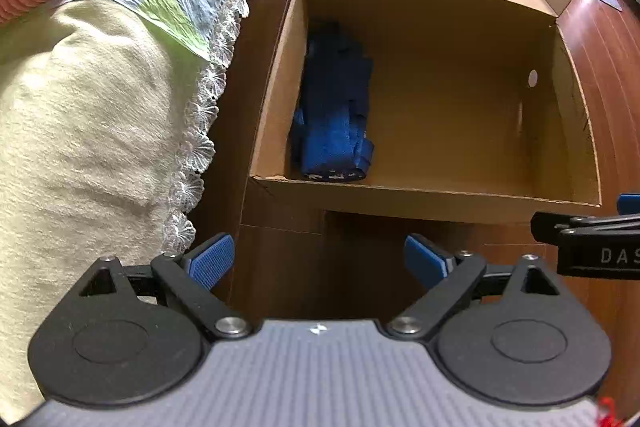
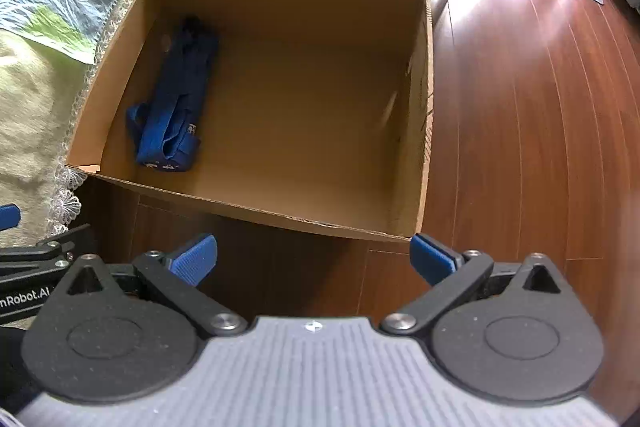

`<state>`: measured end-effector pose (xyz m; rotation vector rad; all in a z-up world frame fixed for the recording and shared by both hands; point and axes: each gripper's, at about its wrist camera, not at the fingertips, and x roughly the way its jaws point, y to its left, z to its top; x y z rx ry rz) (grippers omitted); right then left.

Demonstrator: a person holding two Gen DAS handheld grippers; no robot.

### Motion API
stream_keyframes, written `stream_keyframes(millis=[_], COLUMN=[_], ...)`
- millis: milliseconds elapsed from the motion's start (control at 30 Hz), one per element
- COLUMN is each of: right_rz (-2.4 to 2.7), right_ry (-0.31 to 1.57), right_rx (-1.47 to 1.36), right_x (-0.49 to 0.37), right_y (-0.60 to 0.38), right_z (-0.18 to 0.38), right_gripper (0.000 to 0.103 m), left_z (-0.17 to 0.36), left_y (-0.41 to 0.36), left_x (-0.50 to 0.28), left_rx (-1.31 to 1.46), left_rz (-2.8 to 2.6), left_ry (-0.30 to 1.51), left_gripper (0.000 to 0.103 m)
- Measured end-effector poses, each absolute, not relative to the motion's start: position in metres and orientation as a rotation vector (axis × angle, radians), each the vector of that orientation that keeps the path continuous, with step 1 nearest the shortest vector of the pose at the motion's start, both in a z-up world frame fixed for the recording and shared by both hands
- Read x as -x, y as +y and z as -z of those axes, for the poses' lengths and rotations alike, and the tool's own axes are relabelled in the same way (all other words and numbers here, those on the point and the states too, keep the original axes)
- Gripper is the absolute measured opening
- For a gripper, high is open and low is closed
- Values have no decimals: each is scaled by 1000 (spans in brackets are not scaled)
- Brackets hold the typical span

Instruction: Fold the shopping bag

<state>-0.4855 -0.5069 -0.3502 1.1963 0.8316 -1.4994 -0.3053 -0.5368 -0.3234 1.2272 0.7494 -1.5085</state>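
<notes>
Shopping bag (image 1: 332, 115) lies folded inside the cardboard box (image 1: 440, 199), by its left wall

Blue shopping bag (image 1: 332, 115), brown cardboard box (image 1: 460, 131), reddish-brown floor (image 2: 540, 131).

A cardboard box (image 2: 424, 147) is sitting open on the wood floor (image 2: 540, 131), a quilted bed (image 1: 100, 87) lying just left.
</notes>
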Motion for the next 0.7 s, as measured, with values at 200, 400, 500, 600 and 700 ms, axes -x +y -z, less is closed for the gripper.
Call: stream_keyframes(millis=[200,400,500,600,700], right_rz=[1498,1490,1492,1493,1496], right_ry=[834,826,825,826,829], right_rx=[-1197,-1196,-1197,-1200,-1205], right_x=[484,482,481,481,482], right_y=[-515,-521,-523,-525,-526], right_z=[352,353,354,355,356], right_gripper=[102,102,102,102,102], left_z=[326,325,323,322,321], left_y=[-540,-543,-546,-550,-552], left_x=[302,298,294,291,290], left_rx=[-1245,-1233,-1203,-1185,-1194], left_rz=[1488,1494,1502,1496,1487], left_ry=[696,706,738,750,741], left_gripper=[93,93,94,93,93])
